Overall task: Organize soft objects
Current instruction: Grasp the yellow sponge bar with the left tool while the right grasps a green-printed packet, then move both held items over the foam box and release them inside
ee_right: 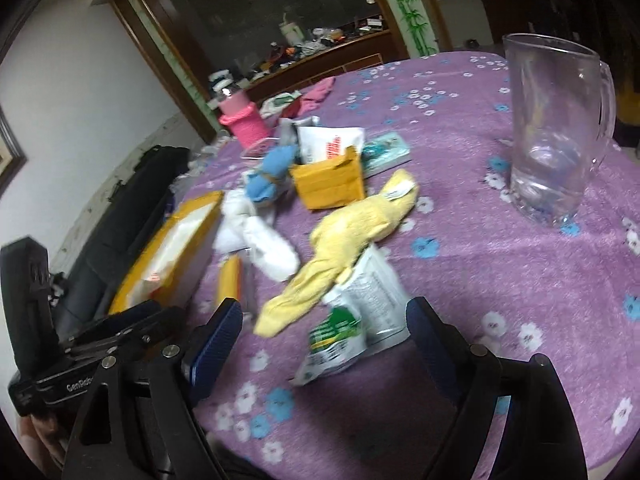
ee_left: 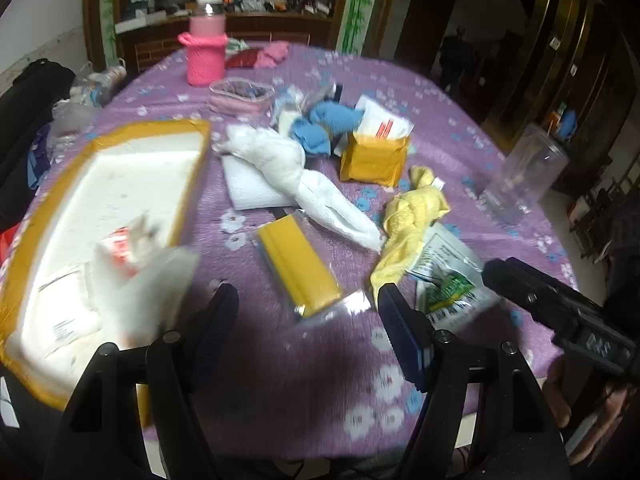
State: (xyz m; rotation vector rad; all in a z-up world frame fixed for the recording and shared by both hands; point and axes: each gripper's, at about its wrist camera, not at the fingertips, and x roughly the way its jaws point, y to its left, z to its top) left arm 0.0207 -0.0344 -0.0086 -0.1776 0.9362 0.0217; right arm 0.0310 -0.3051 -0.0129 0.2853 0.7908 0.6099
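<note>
Above the purple tablecloth point(ee_left: 320, 360), both tongs, left point(ee_left: 306, 312) and right point(ee_right: 324, 332), hang spread, gripping nothing.

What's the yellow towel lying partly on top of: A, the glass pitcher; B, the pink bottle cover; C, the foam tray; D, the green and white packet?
D: the yellow towel drapes over the top edge of the green and white packet, well apart from the others.

— What sort of place is this?
— A home, a lived-in dining room. The bench wears a purple flowered cloth point(ee_left: 320, 360).
— What else shows it?
— A dark wooden sideboard point(ee_left: 224, 28) crowded with household clutter, bamboo-painted trim point(ee_left: 354, 12), a framed picture point(ee_right: 10, 148), and a glass jug point(ee_right: 556, 128).
</note>
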